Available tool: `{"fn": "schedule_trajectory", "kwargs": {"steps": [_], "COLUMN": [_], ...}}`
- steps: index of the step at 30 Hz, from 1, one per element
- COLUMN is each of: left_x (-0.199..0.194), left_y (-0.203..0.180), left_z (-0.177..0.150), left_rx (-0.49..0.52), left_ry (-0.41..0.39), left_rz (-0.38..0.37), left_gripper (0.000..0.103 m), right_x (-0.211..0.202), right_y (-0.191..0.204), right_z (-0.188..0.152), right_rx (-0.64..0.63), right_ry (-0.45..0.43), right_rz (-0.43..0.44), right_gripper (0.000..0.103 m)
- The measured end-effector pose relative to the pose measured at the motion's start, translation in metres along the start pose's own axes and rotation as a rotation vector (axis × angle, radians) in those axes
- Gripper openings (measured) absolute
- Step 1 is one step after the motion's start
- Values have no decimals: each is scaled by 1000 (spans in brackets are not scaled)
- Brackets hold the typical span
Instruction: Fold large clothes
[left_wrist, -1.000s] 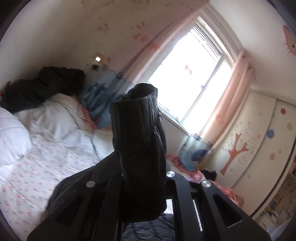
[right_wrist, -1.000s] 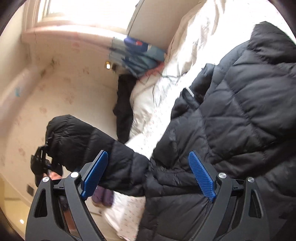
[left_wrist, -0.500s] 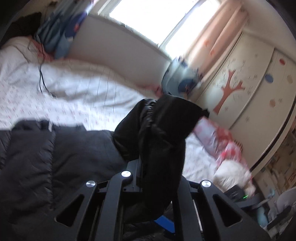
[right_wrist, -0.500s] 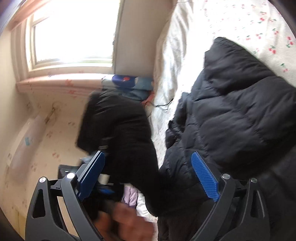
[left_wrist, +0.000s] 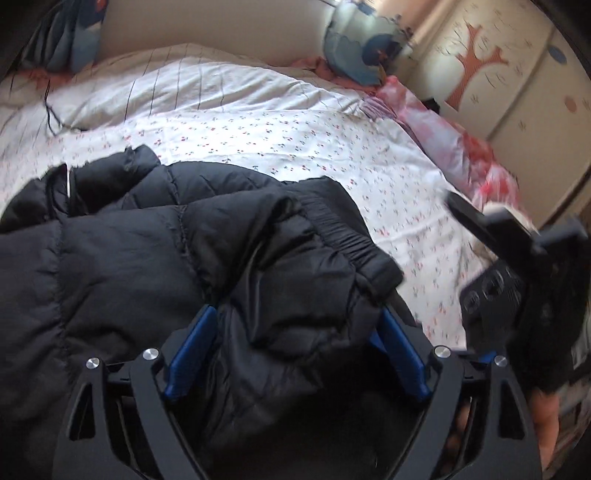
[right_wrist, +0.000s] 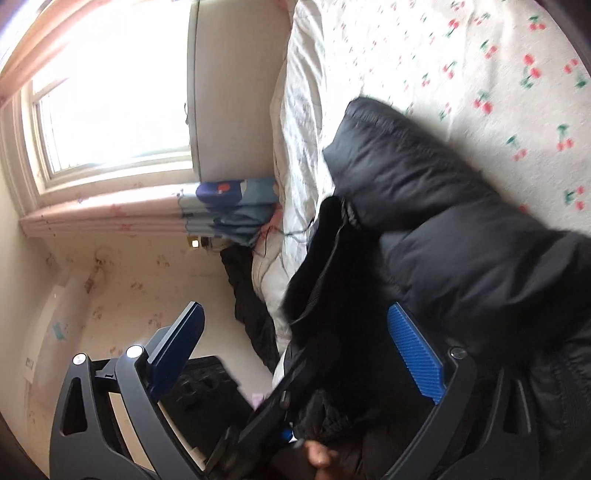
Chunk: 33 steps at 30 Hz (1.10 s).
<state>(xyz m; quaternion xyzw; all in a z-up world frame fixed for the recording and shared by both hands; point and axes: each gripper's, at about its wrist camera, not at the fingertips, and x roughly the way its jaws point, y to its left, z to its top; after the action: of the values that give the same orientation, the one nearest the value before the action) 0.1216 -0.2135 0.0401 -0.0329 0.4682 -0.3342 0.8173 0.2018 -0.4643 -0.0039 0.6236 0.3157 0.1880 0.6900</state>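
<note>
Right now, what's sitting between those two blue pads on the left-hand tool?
In the left wrist view, the black puffer jacket's sleeve lies bunched between the left gripper's open blue pads, its elastic cuff toward the cherry-print bedsheet.

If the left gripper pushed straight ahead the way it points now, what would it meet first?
The black puffer jacket: its sleeve already lies between the open left gripper, so contact would likely be immediate. Beyond it lies the cherry-print bedsheet, though depth is unclear.
</note>
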Motion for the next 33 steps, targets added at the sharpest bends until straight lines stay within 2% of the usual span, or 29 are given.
{"fn": "schedule_trajectory", "kwargs": {"steps": [3, 5, 7, 8, 9, 10, 11, 14, 16, 18, 20, 23, 24, 27, 28, 30, 32, 33], "left_x": [-30, -55, -77, -88, -103, -110, -120, -151, -174, -193, -198, -184, -173, -135, -116, -103, -108, -115], "left_y": [3, 15, 33, 43, 58, 68, 80, 121, 141, 153, 160, 175, 180, 196, 203, 208, 208, 206], "left_z": [-8, -11, -17, -20, -26, -29, -33, -45, -52, -58, -61, -64, -65, -68, -71, -75, -76, -75], "left_rx": [31, 19, -10, -29, -54, -69, -86, -170, -217, -214, -210, -230, -235, -250, -250, -230, -238, -246], "left_ry": [-2, -26, -58, -74, -89, -95, -104, -142, -184, -237, -260, -244, -225, -122, -66, -29, -39, -59], "left_rz": [25, 26, 27, 38, 57, 73, 92, 156, 211, 264, 279, 264, 262, 260, 283, 314, 314, 304], "left_gripper": [84, 84, 89, 89, 90, 90, 90, 90, 90, 90, 90, 92, 92, 92, 92, 92, 92, 92], "right_x": [5, 10, 18, 22, 27, 30, 31, 33, 24, 7, -4, -3, -1, 7, 11, 10, -2, -11], "right_y": [12, 17, 18, 19, 19, 18, 20, 32, 79, 127, 146, 119, 96, 38, 26, 17, 22, 30], "right_z": [-4, -7, -10, -11, -13, -17, -22, -39, -61, -83, -87, -62, -51, -28, -25, -27, -29, -30], "right_rx": [-56, -95, -141, -164, -205, -242, -280, -410, -606, -799, -889, -837, -791, -639, -608, -566, -539, -536], "right_ry": [19, 36, 39, 36, 28, 13, -6, -55, -120, -208, -265, -256, -248, -176, -144, -112, -139, -186], "right_rz": [-44, -57, -116, -130, -154, -176, -212, -262, -245, -220, -248, -363, -435, -570, -597, -610, -616, -615], "right_gripper": [96, 96, 95, 88, 75, 36, 5, 4, 4, 4, 4, 4, 4, 4, 6, 12, 25, 30]}}
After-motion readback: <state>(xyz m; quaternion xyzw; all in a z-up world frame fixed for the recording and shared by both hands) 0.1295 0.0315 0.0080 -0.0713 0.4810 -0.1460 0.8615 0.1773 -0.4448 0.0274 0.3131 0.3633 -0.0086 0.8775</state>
